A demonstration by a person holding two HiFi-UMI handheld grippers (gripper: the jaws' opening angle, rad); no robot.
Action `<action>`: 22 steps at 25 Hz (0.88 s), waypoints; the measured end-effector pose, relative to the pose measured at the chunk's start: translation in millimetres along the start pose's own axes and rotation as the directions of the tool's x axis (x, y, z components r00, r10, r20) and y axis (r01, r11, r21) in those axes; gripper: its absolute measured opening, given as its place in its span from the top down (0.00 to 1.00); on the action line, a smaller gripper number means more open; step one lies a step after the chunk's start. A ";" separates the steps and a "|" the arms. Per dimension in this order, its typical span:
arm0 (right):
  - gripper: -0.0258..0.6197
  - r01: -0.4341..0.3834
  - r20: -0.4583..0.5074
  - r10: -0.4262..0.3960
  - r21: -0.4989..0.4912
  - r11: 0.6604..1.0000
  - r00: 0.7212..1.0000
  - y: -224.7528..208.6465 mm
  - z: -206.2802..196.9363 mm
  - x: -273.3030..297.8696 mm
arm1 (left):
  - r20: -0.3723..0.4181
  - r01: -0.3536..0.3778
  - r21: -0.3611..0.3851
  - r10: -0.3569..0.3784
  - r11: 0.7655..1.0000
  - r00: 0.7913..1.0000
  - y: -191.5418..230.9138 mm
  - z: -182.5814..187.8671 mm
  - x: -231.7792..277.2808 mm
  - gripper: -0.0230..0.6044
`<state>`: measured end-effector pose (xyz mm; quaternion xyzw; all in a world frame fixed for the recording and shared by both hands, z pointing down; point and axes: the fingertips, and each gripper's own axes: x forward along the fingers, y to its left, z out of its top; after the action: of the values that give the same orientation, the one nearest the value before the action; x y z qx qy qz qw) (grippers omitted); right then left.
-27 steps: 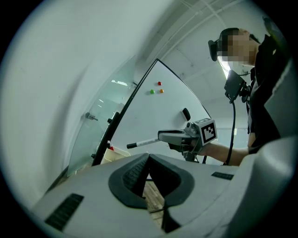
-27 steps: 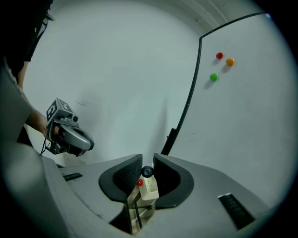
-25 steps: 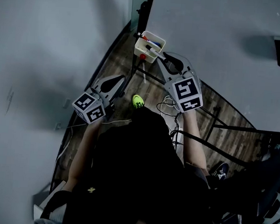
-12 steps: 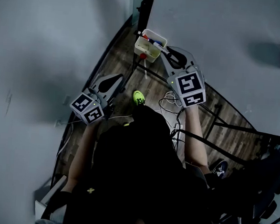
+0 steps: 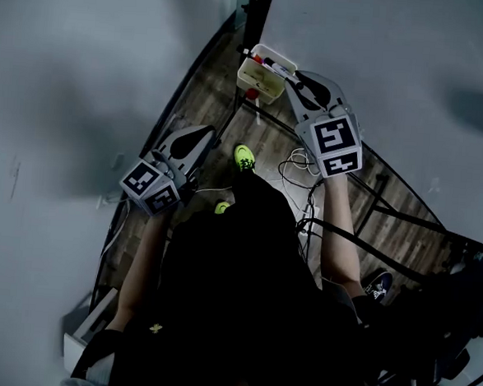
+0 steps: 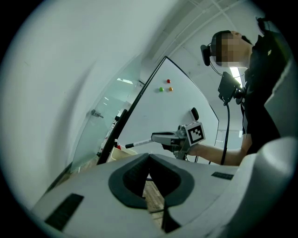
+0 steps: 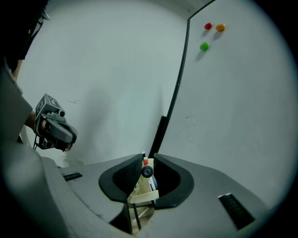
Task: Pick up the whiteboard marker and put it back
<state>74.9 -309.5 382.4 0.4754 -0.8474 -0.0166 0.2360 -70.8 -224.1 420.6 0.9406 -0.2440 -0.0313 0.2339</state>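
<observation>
My right gripper [image 5: 292,78] is shut on the whiteboard marker [image 5: 277,68]. The marker's tip reaches over the cream tray [image 5: 251,80] fixed at the whiteboard's lower corner; several markers lie in that tray. In the right gripper view the marker's [image 7: 147,172] round black end sits between the pads, with the tray [image 7: 142,191] just beyond the right gripper [image 7: 147,161]. The left gripper view shows the marker [image 6: 138,142] sticking out level above the tray [image 6: 122,148]. My left gripper [image 5: 202,136] hangs lower left, shut and empty, its own camera showing the left gripper [image 6: 149,157] with pads touching.
The whiteboard [image 5: 382,66] fills the upper right, on a black stand with legs over the wooden floor. A plain wall runs along the left. White cables [image 5: 297,171] and bright green shoes [image 5: 244,157] are below. Coloured magnets [image 7: 205,45] and a dark eraser [image 6: 194,113] sit on the board.
My right gripper has carried the marker forward, from beside the tray to over it. The left gripper has stayed where it was.
</observation>
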 end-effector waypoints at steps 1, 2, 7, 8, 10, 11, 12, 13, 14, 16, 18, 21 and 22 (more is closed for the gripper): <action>0.85 -0.002 -0.002 0.002 0.002 1.000 1.000 -1.1 -1.1 2.2 | -0.005 -0.002 0.001 0.002 1.000 1.000 0.8 -0.4 0.8 0.94; 0.85 -0.005 -0.005 0.005 0.004 1.000 1.000 -2.0 -2.1 4.7 | -0.010 -0.004 0.000 0.004 1.000 1.000 1.8 -1.1 1.7 0.94; 0.85 -0.020 -0.015 0.021 0.014 1.000 1.000 -6.6 -10.0 17.6 | -0.023 -0.012 -0.016 0.012 1.000 1.000 6.7 -4.3 6.6 0.94; 0.85 -0.022 -0.017 0.023 0.017 1.000 1.000 -7.3 -12.0 19.6 | -0.024 -0.013 -0.019 0.013 1.000 1.000 7.4 -5.1 6.9 0.94; 0.85 -0.026 -0.020 0.026 0.021 0.999 0.999 -8.1 -15.6 23.0 | -0.026 -0.014 -0.022 0.014 1.000 1.000 8.8 -6.3 7.2 0.94; 0.85 -0.027 -0.021 0.027 0.024 0.999 0.999 -8.7 -17.2 24.5 | -0.027 -0.015 -0.023 0.014 1.000 1.000 9.4 -6.7 7.5 0.94; 0.85 -0.028 -0.022 0.029 0.027 0.999 0.999 -9.1 -18.7 25.9 | -0.029 -0.016 -0.024 0.015 1.000 0.999 9.7 -7.1 7.8 0.94; 0.84 -0.030 -0.023 0.030 0.030 0.999 0.999 -9.3 -20.1 27.0 | -0.031 -0.018 -0.026 0.017 1.000 0.999 9.6 -7.3 7.9 0.94; 0.85 -0.031 -0.023 0.032 0.033 0.999 0.999 -9.2 -21.4 28.3 | -0.033 -0.019 -0.028 0.018 0.999 0.999 9.3 -7.2 7.7 0.94; 0.85 -0.033 -0.025 0.034 0.036 0.999 0.999 -8.4 -24.3 31.5 | -0.036 -0.021 -0.033 0.020 0.999 0.999 8.7 -6.9 7.2 0.94; 0.85 -0.035 -0.027 0.036 0.039 0.999 0.999 -8.4 -27.1 35.5 | -0.040 -0.020 -0.035 0.019 0.999 0.999 9.2 -7.0 7.9 0.94; 0.85 -0.034 -0.017 0.035 0.054 0.998 0.999 -11.5 -28.1 39.5 | -0.048 -0.020 -0.040 0.018 0.999 0.999 10.8 -7.5 9.7 0.94; 0.85 -0.034 -0.014 0.035 0.062 0.997 0.999 -13.0 -28.4 39.8 | -0.052 -0.020 -0.041 0.018 0.999 0.998 11.2 -7.9 10.1 0.94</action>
<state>79.7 -343.4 419.6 0.4677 -0.8539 0.0171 0.2277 -65.5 -234.2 433.3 0.9337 -0.2461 -0.0096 0.2600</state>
